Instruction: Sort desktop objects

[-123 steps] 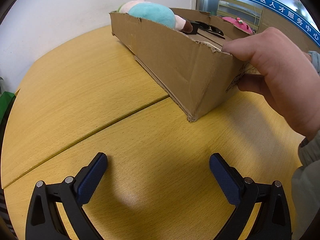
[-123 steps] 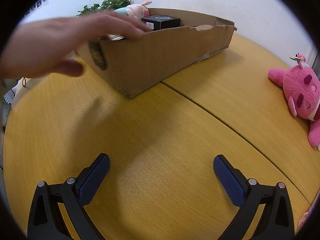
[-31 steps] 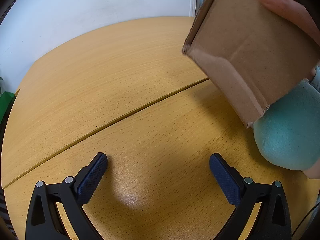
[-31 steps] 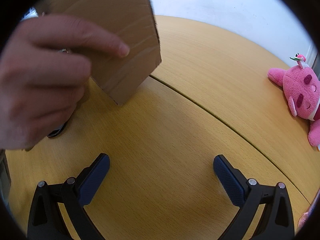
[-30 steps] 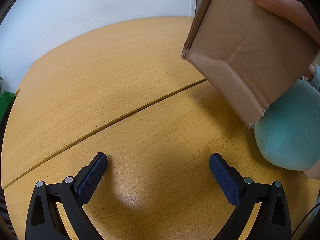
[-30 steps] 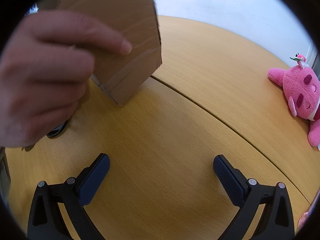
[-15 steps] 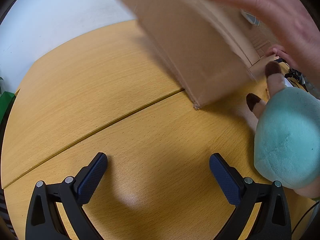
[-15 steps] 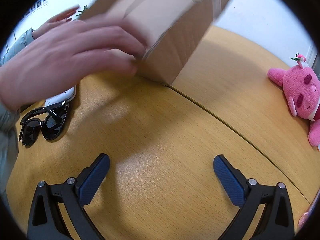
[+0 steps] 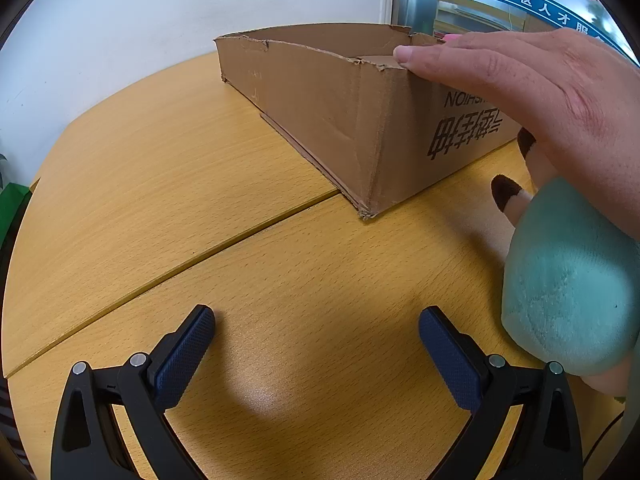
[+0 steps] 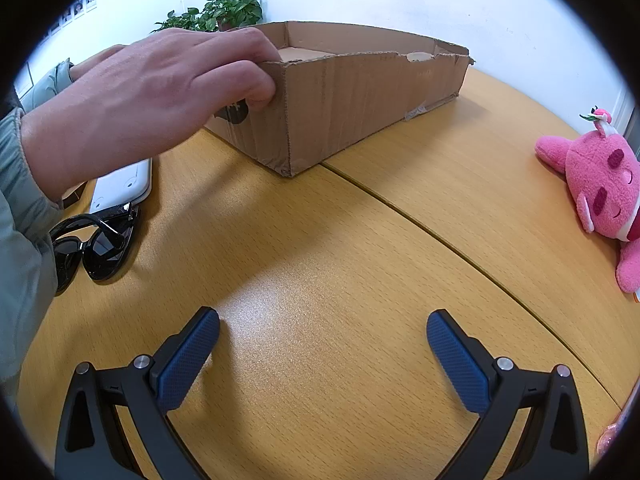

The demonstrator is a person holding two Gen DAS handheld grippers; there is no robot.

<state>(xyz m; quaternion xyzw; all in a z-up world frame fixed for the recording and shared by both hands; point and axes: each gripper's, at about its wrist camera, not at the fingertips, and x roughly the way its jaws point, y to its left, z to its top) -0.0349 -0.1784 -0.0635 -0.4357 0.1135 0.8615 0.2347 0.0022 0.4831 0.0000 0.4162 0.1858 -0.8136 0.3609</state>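
Note:
A shallow cardboard box (image 9: 320,108) (image 10: 360,100) stands upright on the wooden table, and a person's hand (image 9: 520,92) (image 10: 152,96) rests on its near rim. A teal plush toy (image 9: 568,288) lies at the right of the left wrist view, close to my open left gripper (image 9: 316,344). Black sunglasses (image 10: 92,248) and a white flat device (image 10: 120,188) lie left of the box in the right wrist view. A pink plush toy (image 10: 600,188) lies at the far right. My right gripper (image 10: 322,344) is open over bare table with nothing between its fingers.
The table (image 10: 360,260) has a seam running diagonally under the box corner. A white wall and a potted plant (image 10: 224,10) stand behind. A grey-green sleeve (image 10: 20,220) fills the left edge of the right wrist view.
The hand lifted and tipped the box, spilling the teal plush, sunglasses and white device onto the table, then set the box upright again. Both grippers stayed still and open.

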